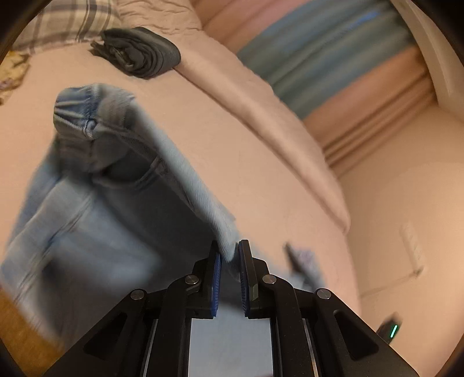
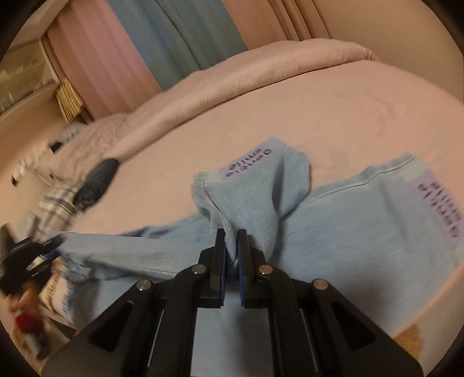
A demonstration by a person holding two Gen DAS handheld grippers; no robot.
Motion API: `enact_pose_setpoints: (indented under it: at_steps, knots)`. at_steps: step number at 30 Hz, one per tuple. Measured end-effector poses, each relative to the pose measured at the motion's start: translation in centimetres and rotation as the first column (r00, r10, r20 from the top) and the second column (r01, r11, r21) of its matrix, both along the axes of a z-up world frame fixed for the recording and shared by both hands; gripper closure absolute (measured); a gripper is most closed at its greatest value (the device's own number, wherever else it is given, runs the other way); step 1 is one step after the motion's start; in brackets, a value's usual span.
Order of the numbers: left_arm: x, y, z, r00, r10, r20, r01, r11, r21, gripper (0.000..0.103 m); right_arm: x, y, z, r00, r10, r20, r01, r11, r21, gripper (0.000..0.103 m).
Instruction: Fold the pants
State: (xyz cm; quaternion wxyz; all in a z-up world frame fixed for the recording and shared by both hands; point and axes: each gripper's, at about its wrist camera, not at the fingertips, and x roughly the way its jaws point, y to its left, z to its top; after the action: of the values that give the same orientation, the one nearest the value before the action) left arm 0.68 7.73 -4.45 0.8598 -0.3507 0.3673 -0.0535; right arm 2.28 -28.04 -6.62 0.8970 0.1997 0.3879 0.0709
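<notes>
- My left gripper [image 1: 229,255] has its jaws drawn nearly together on a pale blue edge of the pants [image 1: 121,185]; the cloth runs up and away to the left from my fingertips, blurred as it hangs.
- Ahead and left of that gripper, the gathered elastic waistband [image 1: 74,111] of the pants rises in a bunched fold; below it the legs spread down toward the lower left.
- Far ahead of the left gripper, a rolled dark garment [image 1: 142,52] lies on the pink bed [image 1: 261,162]; a plaid cloth [image 1: 66,23] sits just beyond it.
- My right gripper [image 2: 231,249] is clamped narrowly on a pinched fold of the pants [image 2: 362,220]; the fabric stands up in a peak just beyond the fingertips.
- Just ahead of the right gripper, a lilac label [image 2: 249,162] with dark lettering sits at the top of that peak; a second lilac label [image 2: 438,208] lies well to the right on the flat part of the pants.
- To the left of the right gripper, the pants stretch across the bed [image 2: 319,110] toward my left gripper [image 2: 49,246], which shows blurred at the picture's edge.
- Beyond the bed, pink and blue curtains [image 2: 174,37] hang.
</notes>
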Motion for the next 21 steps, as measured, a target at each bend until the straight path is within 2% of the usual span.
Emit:
enact_pose_setpoints:
  at_steps: [4,8,9,11,12,13,15,18,21]
  knots:
    - [-3.8,-1.4,-2.7,0.994,-0.026,-0.107,0.04,0.991,0.128,0.092,-0.4,0.6,-0.7,0.998,0.026,-0.052,-0.031,0.995,-0.093,0.094]
    - [-3.3,-2.2,-6.1,0.975,-0.032,-0.22,0.066,0.987,0.148,0.092,0.4,0.9,-0.8,0.993,0.035,-0.112,-0.05,0.989,-0.136,0.091]
    - [-3.3,-2.3,-6.6,0.973,-0.033,-0.227,0.068,0.986,0.15,0.092,0.9,1.0,-0.5,0.991,0.041,-0.125,-0.059,0.988,-0.144,0.089]
    - [-3.3,-2.4,-6.6,0.976,-0.029,-0.216,0.064,0.985,0.159,0.092,1.6,1.4,0.5,0.99,0.05,-0.128,-0.075,0.978,-0.197,0.069]
    - [-3.2,-2.6,-6.4,0.977,-0.027,-0.212,0.064,0.984,0.169,0.092,1.9,1.6,1.0,0.992,0.051,-0.116,-0.077,0.97,-0.229,0.049]
    - [-3.3,-2.8,-6.4,0.977,-0.028,-0.213,0.068,0.981,0.182,0.092,2.4,2.1,1.7,0.994,0.059,-0.09,-0.081,0.962,-0.263,0.038]
    - [-3.2,-3.5,-6.1,0.977,-0.038,-0.212,0.083,0.975,0.206,0.09,3.8,3.3,2.6,0.994,0.098,-0.053,-0.109,0.946,-0.305,0.038]
    - [-3.7,-3.0,-5.2,0.976,-0.019,-0.215,0.071,0.969,0.237,0.074,7.6,5.5,1.8,0.977,0.181,-0.112,-0.208,0.921,-0.329,0.04]
    - [-3.9,-1.1,-4.4,0.982,0.072,-0.174,-0.026,0.967,0.254,0.051,11.4,7.5,-1.1,0.955,0.198,-0.223,-0.273,0.88,-0.389,0.043]
